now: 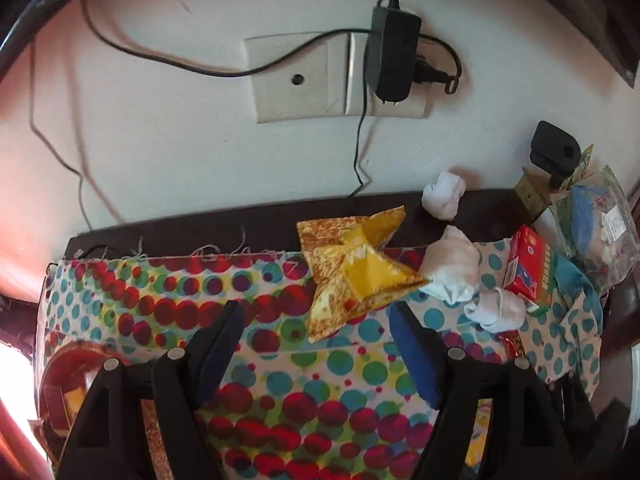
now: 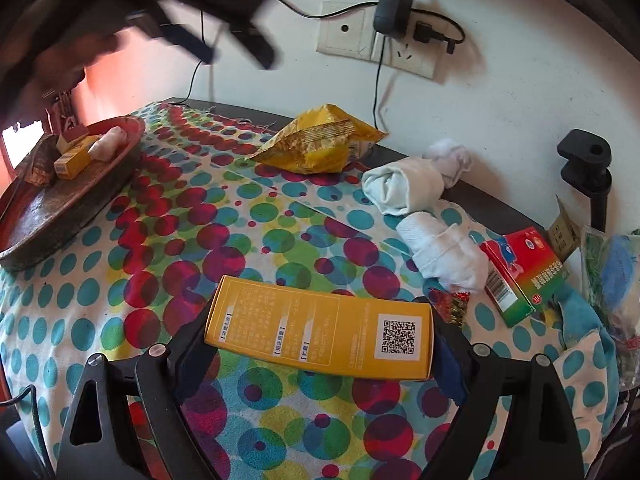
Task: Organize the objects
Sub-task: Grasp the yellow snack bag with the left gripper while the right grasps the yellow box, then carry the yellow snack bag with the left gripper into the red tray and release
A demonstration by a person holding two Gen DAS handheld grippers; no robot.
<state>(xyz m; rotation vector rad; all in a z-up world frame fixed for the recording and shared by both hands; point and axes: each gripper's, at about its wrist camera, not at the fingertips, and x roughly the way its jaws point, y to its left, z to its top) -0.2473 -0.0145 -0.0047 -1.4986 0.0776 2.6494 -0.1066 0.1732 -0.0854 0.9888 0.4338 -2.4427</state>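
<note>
My right gripper is shut on a yellow box with a QR code, held flat above the dotted cloth. My left gripper is open and empty above the cloth, just short of a yellow snack bag; it also shows blurred at the top left of the right wrist view. The snack bag lies at the table's back. A brown tray at the left holds a small yellow box, a white roll and other packets. Rolled white socks and a red-green box lie at the right.
A wall socket with a black adapter and cables is behind the table. A black clamp stand, a carton and plastic bags crowd the right edge. A small red foil packet lies by the socks.
</note>
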